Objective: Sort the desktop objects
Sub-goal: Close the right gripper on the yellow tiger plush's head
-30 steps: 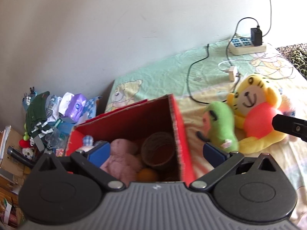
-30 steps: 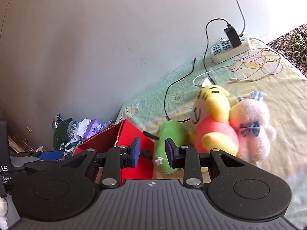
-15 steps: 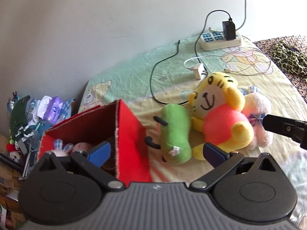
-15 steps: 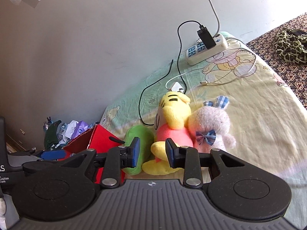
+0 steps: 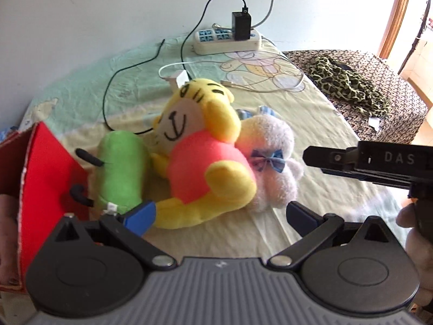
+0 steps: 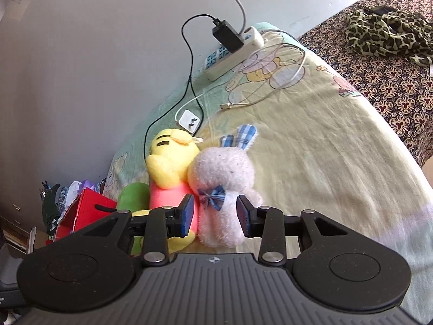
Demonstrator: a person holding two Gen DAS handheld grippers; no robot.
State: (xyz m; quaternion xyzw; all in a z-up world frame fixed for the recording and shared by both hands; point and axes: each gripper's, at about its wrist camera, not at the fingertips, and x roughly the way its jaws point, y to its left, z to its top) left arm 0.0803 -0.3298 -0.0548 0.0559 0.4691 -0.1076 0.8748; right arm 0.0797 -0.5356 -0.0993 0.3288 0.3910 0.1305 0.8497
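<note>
At bed's left edge: red box [image 5: 46, 173], open-topped, contents not visible. Just beside it, toward the middle of the bed: green plush [image 5: 120, 170], lying lengthwise, touching yellow tiger plush [image 5: 200, 157], which leans against pink rabbit plush [image 6: 224, 189] with checked ears and blue bow. Farther back, near the wall edge: white charger [image 6: 189, 120], black cable, white power strip [image 5: 227, 42]. Off the bed's right edge: leopard-print cloth [image 5: 349, 86] on patterned surface.

Left hand-held gripper [image 5: 220, 214]: fingers wide apart, empty, poised low before the tiger plush. Right hand-held gripper [image 6: 215, 218]: fingers apart, straddling the rabbit's lower body, blue pads [image 6: 186, 216] close on either side; contact not certain, no squeeze evident.

Handling, as judged: rabbit plush light, soft, compressible, fuzzy rather than slippery, not fragile. Best hold across the body below the bow, where stuffing gives bulk; ears and bow too thin and floppy. Firm closure probably needed, since pile yields. Neighbouring tiger likely to shift or drag when the rabbit lifts, the two being pressed together.
</note>
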